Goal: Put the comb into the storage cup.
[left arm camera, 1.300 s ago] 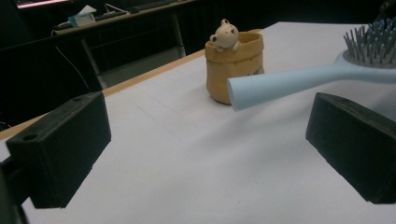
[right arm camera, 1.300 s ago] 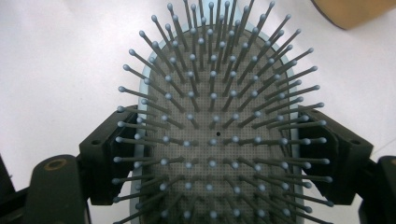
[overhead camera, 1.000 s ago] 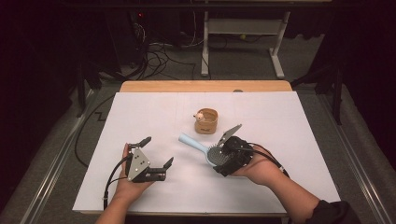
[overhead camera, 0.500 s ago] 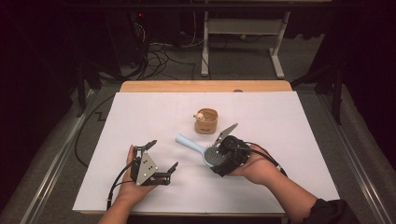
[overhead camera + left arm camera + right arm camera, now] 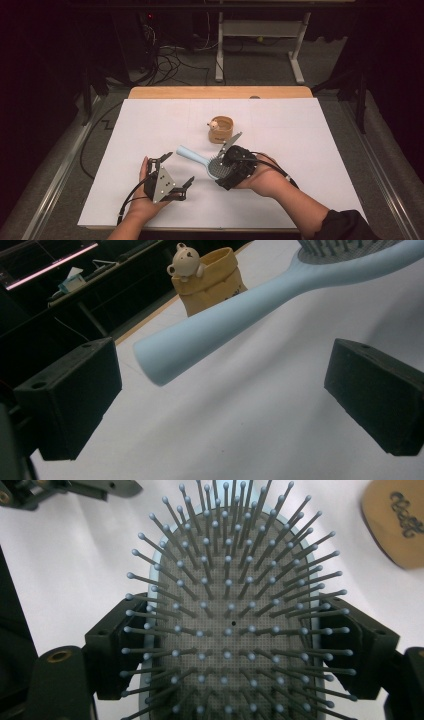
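We're gripping the light-blue hairbrush [image 5: 200,159] by its head w/ the right gripper [image 5: 226,161], jaws clamping both sides, bristles facing its cam. Brush is sitting mid-table, handle pointing toward the left gripper [image 5: 176,169], whose jaws are standing wide, nothing btwn. Bear cup [image 5: 220,129] is just beyond, on the white table [image 5: 310,145].

The white-covered worktop [image 5: 300,150] is evenly and brightly lit from above in the high view, while the floor and surroundings are left dim, nearly black at the edges. Soft, faint shadows are cast beneath the hairbrush [image 5: 260,300] in the left gripper view. The nearest bristles are slightly blurred in the right gripper view.
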`<state>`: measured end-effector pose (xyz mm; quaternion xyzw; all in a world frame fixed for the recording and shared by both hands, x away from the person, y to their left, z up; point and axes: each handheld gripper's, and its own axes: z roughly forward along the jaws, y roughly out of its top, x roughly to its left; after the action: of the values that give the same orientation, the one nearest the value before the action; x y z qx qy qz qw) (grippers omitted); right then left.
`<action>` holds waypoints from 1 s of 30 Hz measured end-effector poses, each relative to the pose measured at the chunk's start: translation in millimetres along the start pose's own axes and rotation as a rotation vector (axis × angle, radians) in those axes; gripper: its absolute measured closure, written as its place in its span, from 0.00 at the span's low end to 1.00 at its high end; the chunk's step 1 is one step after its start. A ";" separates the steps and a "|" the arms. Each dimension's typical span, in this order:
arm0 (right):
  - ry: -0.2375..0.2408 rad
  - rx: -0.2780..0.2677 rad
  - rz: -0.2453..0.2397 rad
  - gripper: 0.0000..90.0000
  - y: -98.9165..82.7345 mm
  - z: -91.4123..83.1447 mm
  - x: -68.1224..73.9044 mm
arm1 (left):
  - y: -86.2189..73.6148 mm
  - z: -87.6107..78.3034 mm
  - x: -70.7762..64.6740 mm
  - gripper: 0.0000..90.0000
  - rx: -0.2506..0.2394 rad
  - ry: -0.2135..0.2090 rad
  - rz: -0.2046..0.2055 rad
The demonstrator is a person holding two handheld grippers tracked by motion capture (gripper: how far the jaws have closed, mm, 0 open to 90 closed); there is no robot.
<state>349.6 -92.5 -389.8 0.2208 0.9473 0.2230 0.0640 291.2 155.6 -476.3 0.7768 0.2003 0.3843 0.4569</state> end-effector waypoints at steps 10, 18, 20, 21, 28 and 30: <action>0.006 0.007 -0.029 0.23 15.1 9.4 9.2 | 1.8 3.4 -9.2 0.04 0.019 0.010 0.074; 0.016 0.021 -0.037 0.23 19.9 14.1 12.0 | 1.3 6.6 -14.4 0.05 0.050 0.018 0.137; 0.018 0.032 -0.032 0.23 20.5 14.5 12.5 | 1.4 7.2 -15.2 0.05 0.050 0.017 0.137; 0.019 0.031 -0.031 0.23 20.3 15.3 12.7 | 1.6 7.1 -15.5 0.06 0.051 0.022 0.144; 0.025 0.030 -0.038 0.23 23.5 18.4 14.6 | 2.4 7.8 -19.6 0.08 0.055 0.019 0.181; 0.026 0.038 -0.039 0.23 25.0 19.4 15.5 | 2.6 8.2 -20.4 0.08 0.051 0.015 0.179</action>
<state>349.8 -57.8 -396.1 0.2003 0.9563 0.2065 0.0518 284.8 136.3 -484.8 0.8001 0.1432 0.4240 0.3994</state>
